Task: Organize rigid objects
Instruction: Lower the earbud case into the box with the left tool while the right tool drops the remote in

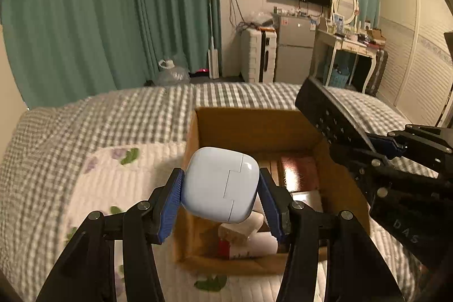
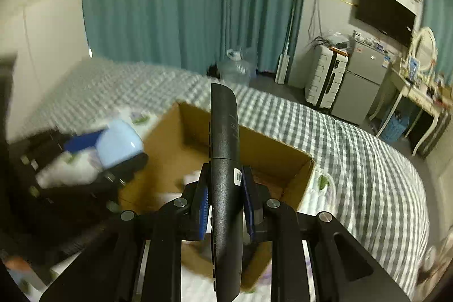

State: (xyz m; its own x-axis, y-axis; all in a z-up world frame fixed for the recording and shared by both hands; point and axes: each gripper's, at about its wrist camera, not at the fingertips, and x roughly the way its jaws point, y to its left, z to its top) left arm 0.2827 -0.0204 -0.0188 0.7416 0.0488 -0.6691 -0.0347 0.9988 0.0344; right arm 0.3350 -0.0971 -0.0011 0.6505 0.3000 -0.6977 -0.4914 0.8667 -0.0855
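Note:
My left gripper (image 1: 220, 187) is shut on a pale blue rounded case (image 1: 220, 184) and holds it above the near left corner of an open cardboard box (image 1: 254, 123) on the bed. My right gripper (image 2: 225, 198) is shut on a black remote control (image 2: 225, 160), held edge-up over the box (image 2: 271, 149). The remote (image 1: 328, 115) shows at the right in the left wrist view, above the box's right wall. The case (image 2: 119, 143) shows blurred at the left in the right wrist view. Inside the box lie a reddish item (image 1: 300, 171) and white items (image 1: 249, 234).
The box stands on a white floral quilt (image 1: 113, 188) over a grey checked bedspread (image 1: 85, 126). Beyond the bed are teal curtains (image 1: 113, 19), a water jug (image 1: 171, 72), a white suitcase (image 1: 257, 55), a small fridge (image 1: 294, 53) and a dressing table (image 1: 345, 44).

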